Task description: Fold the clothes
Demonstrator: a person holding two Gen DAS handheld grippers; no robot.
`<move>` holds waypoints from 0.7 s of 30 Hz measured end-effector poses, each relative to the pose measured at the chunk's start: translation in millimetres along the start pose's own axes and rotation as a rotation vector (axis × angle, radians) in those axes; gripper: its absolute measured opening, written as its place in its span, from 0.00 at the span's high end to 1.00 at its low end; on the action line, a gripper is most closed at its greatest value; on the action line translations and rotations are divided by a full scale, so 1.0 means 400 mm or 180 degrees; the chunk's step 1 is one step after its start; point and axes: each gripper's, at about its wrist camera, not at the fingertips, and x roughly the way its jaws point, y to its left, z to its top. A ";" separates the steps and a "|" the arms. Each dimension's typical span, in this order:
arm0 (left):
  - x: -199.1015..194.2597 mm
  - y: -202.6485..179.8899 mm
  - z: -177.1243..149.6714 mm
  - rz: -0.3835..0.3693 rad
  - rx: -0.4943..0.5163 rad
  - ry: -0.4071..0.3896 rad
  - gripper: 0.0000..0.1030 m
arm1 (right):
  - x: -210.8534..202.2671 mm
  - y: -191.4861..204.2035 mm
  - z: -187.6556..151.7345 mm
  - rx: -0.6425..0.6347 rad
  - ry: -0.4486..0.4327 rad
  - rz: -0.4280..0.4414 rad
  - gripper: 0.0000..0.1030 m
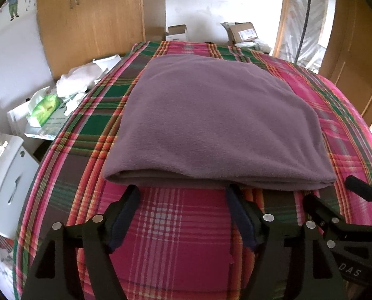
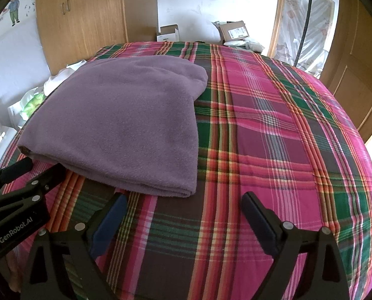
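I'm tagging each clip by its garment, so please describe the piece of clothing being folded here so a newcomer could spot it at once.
Start at the bed covered by a pink, green and orange plaid sheet, which fills most of both views. On it lies a plain mauve fleece garment, folded into a flat, layered rectangle. It is the only solid-coloured, fuzzy item on the patterned sheet.
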 end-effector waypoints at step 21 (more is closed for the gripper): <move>0.000 -0.001 -0.001 0.0002 -0.0002 0.0004 0.28 | -0.003 -0.003 -0.004 -0.0009 -0.0004 0.0009 0.08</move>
